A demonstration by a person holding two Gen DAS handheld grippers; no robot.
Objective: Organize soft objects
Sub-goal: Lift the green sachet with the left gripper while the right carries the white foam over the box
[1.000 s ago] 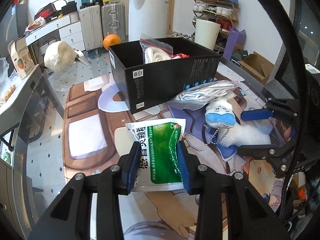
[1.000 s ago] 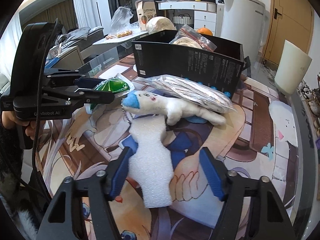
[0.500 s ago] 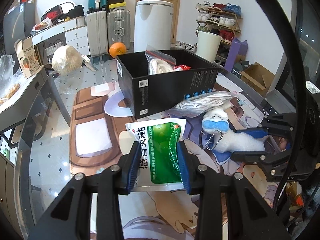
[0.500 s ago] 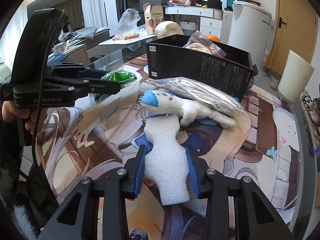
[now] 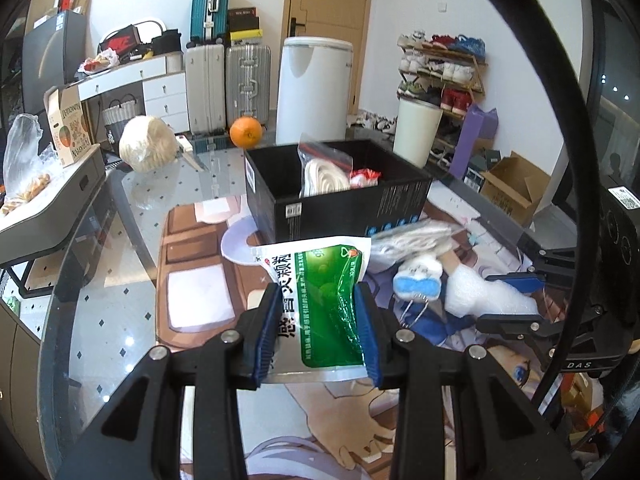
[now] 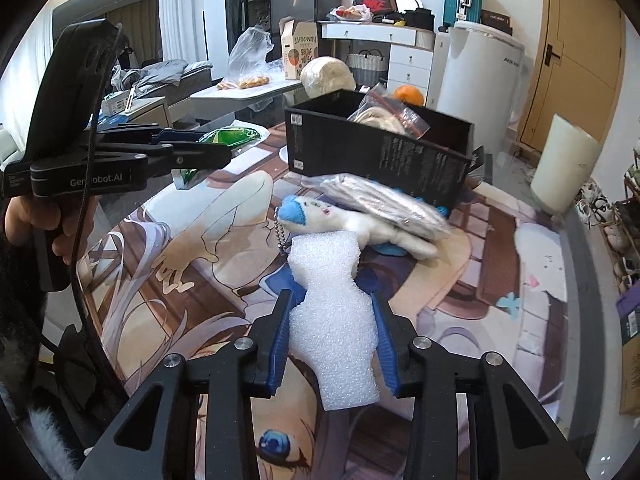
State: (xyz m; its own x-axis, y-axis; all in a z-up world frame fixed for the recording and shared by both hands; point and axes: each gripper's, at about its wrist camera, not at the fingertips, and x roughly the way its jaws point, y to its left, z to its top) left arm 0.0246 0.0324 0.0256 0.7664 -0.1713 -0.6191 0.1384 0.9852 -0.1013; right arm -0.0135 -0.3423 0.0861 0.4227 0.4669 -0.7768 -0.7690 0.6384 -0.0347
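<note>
While black box (image 5: 344, 208) holds bagged rope (image 5: 320, 174) | L hand-held gripper (image 5: 316, 332) clamps green pouch (image 5: 324, 300) | R (image 6: 332, 340) clamps foam (image 6: 332, 320)

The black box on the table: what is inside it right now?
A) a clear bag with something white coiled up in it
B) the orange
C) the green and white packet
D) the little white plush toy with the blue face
A: a clear bag with a white coil stands inside the black box, while the plush toy lies on the mat in front.
</note>
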